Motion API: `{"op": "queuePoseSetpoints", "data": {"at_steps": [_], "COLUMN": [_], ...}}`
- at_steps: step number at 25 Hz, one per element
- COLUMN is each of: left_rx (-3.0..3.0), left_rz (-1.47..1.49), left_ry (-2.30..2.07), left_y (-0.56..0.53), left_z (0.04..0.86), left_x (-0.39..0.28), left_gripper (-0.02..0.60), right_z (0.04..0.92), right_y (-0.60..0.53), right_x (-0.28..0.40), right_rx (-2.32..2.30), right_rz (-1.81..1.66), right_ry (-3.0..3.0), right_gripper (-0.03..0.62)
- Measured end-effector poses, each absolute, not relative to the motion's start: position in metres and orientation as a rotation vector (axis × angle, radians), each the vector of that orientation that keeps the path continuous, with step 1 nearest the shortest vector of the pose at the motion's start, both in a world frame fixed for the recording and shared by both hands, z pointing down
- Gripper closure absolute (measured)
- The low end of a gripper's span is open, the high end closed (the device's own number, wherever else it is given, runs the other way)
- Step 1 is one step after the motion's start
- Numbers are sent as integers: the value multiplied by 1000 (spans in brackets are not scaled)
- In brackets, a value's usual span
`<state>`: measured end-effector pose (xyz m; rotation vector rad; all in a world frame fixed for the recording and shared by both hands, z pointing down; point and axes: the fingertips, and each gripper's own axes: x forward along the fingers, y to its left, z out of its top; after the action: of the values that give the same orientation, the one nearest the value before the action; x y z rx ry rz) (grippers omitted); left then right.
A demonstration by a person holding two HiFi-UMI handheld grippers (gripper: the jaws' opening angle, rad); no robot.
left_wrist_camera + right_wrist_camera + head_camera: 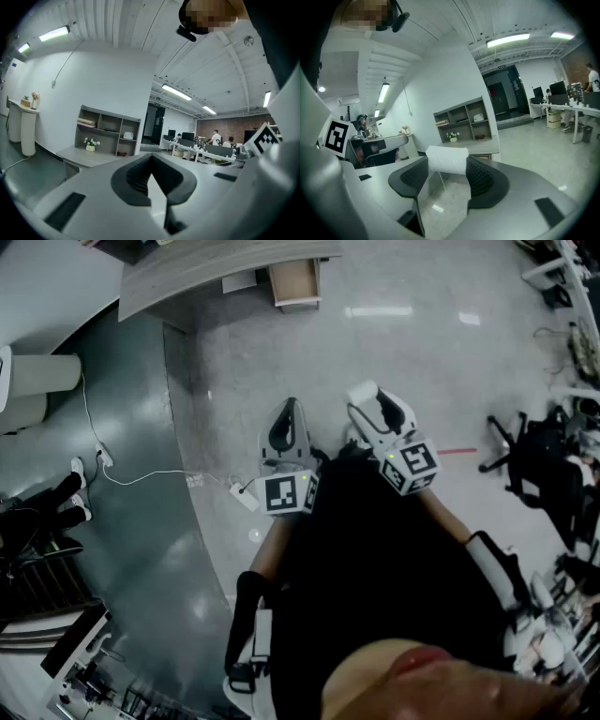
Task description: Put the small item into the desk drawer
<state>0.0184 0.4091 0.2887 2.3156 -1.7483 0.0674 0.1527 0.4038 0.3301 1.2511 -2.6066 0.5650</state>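
While the person is standing well back from the desk [206, 273], the right tool [373, 405] is clenching the small white item [446, 159] crosswise between its pads, holding it out over the floor [422, 352]. The left tool [288, 411] is riding just beside it, jaws pressed together and gripping nothing. Up ahead, the drawer [294, 281] is standing open, poking out from under the desk's edge that is facing the person. The item is hanging well apart from that drawer, not yet in it.
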Motion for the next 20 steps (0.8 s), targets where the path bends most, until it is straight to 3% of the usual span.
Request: {"op": "queuePoseSetpoints", "data": {"at_steps": [20], "left_rx": [2334], "left_rz": [-49], "left_ry": [-1697], "left_y": [400], "left_z": [275], "left_x": [-8], "left_gripper": [583], "right_z": [327], "right_y": [398], "right_x": [119], "right_rx": [1280], "right_rz": [551], "right_ry": [-2591], "right_gripper": [341]}}
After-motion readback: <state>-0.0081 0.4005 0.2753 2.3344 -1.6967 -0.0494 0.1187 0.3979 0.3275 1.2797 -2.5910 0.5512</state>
